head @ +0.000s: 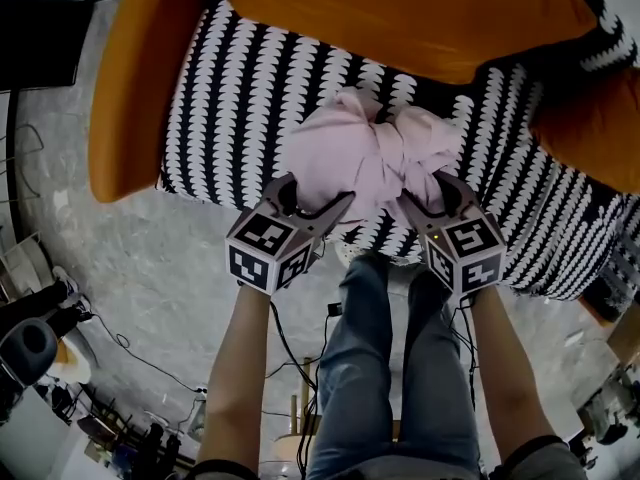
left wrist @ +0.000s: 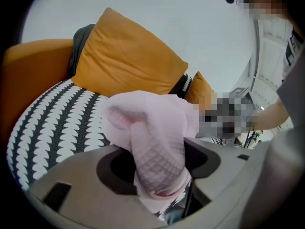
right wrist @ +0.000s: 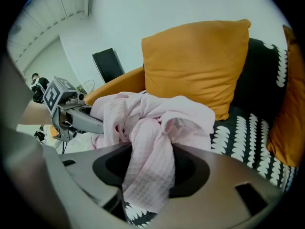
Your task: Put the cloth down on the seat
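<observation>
The black-and-white patterned seat [head: 250, 98] is carrying an orange cushion [head: 400, 13] at its back. The pink cloth [head: 370, 153] is lying bunched near the seat's front edge. The left tool [head: 315, 194] and right tool [head: 425, 194] are both standing wide, with a loose cloth fold trailing between each one's jaws.

In the head view the pink cloth [head: 370, 153] covers the middle of the patterned seat [head: 240, 98], and we lose the seat's front edge behind the left gripper [head: 312, 198] and right gripper [head: 432, 196]. The orange cushion [head: 400, 13] runs off the top edge. In both gripper views the grey body blocks most of the seat below the hanging cloth; the floor clutter [head: 110, 428] is too dark for us to identify
</observation>
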Tool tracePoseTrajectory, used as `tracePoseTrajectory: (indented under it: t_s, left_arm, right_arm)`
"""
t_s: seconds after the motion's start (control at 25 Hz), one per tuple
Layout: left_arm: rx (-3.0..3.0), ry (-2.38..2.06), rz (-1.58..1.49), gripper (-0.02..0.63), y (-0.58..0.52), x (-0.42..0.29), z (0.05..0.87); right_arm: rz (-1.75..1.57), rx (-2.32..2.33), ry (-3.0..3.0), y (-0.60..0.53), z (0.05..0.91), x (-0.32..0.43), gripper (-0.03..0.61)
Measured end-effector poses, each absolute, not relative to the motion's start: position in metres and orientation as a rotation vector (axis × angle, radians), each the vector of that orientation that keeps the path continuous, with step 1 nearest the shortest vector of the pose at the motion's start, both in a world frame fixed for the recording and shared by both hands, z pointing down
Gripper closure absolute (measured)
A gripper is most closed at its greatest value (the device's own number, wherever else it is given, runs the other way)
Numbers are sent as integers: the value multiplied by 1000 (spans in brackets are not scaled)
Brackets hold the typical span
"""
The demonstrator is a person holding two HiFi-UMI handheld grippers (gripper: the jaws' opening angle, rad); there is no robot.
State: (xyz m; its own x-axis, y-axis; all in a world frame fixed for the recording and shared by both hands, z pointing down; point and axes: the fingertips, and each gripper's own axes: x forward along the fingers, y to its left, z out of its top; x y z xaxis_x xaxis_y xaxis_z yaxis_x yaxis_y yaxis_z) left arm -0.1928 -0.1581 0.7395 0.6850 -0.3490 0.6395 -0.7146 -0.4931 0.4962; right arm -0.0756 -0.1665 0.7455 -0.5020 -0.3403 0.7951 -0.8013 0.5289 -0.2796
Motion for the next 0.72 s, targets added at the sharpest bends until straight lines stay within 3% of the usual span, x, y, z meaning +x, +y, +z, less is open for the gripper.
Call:
tracePoseTrajectory:
  t_s: [0.4,0.48,0.6,0.72]
  left_arm:
    - [2087,-1005,483,311,-163,-235,700]
    - [2091,-1015,475,311,-162,-241,700]
    - [2116,-999,482,311,-159,-239,695]
    - [2142,-972,481,312,-155,-224,685]
  right_arm:
    - [835,997,-2109,-165,714,-70,341]
    - [824,1019,-2128,-167,709,-71,396]
    - [813,1001,-2159,-168,699,-78,408]
    - [789,974,-2184,-165,686,-82,469]
